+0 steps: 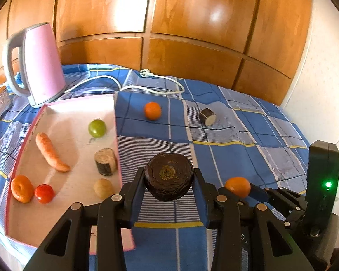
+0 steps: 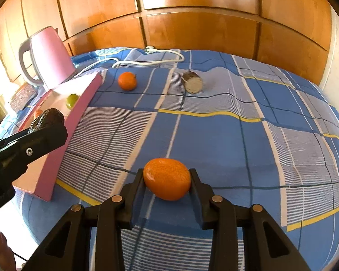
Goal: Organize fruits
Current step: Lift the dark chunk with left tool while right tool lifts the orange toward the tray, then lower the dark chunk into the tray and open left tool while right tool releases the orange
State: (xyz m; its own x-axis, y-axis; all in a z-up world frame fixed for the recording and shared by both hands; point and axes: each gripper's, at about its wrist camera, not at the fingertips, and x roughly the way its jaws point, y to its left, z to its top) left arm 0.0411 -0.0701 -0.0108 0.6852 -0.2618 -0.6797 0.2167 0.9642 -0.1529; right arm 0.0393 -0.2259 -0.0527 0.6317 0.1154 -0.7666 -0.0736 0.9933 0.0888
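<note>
Left gripper (image 1: 168, 180) clenched on dark round fruit (image 1: 168, 176), held above cloth just beside pink tray (image 1: 116, 122) wall; likely staged for drop-in.
Right gripper (image 2: 167, 184) grasping orange fruit (image 2: 167, 181), lifted over blue checked cloth (image 2: 214, 140), probably tray-bound too.
Tray holds carrot (image 1: 50, 152), green fruit (image 1: 97, 128), others.
Farther out: second orange (image 2: 127, 80), cut dark piece (image 2: 192, 82) loose on cloth, not yet sorted.
Pink kettle (image 1: 39, 63) behind tray.

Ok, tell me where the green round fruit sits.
The green round fruit lies inside the pink tray, near its far right wall, beyond the brown cut log piece.
</note>
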